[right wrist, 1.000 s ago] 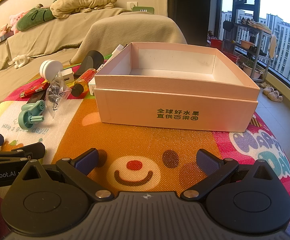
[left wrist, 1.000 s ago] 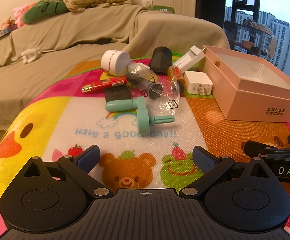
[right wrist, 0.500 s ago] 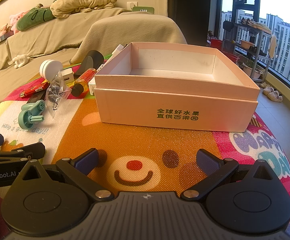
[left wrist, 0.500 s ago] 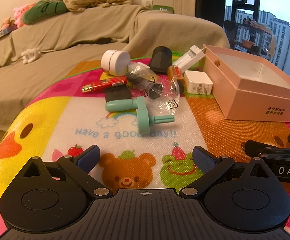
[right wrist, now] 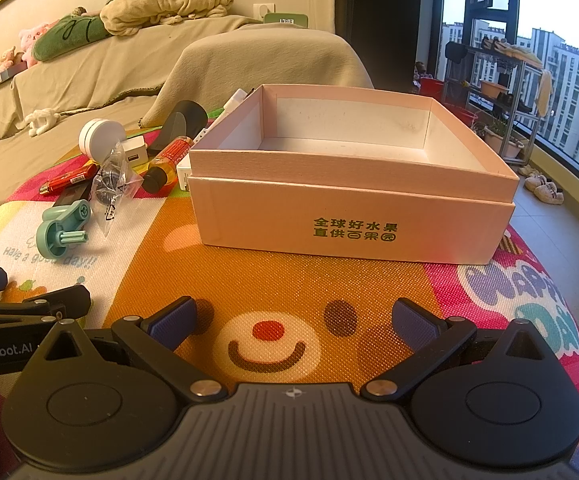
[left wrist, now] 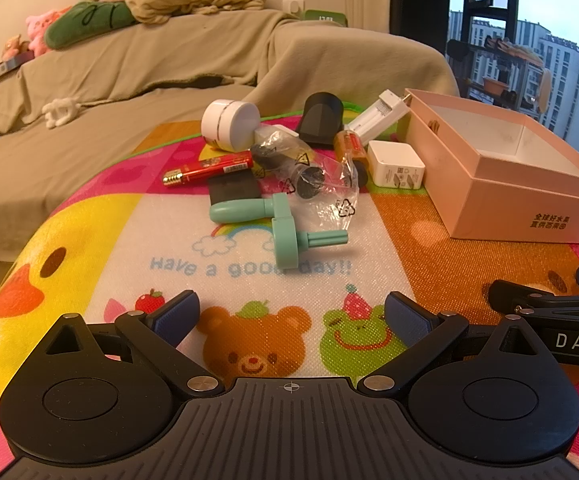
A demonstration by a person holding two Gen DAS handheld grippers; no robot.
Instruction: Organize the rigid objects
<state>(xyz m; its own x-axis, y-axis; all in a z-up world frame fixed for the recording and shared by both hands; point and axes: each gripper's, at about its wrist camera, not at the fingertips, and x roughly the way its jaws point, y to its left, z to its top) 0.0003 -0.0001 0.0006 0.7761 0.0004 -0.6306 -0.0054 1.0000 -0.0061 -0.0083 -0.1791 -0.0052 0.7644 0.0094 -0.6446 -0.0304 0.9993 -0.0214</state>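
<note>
Pink box (right wrist: 349,216) at frame centre, empty — clutter heaped upper left. Both grippers spread wide, holding nothing: left gripper (left wrist: 291,316), right gripper (right wrist: 293,318). Best to start with the teal crank (left wrist: 281,228) — nearest, pinched across its flat arm.

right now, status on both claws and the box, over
Left claw open, empty, low over the mat. Right claw open, empty, facing the pink box. Box empty; items still piled left of it, teal crank nearest. Nothing in the way.
</note>
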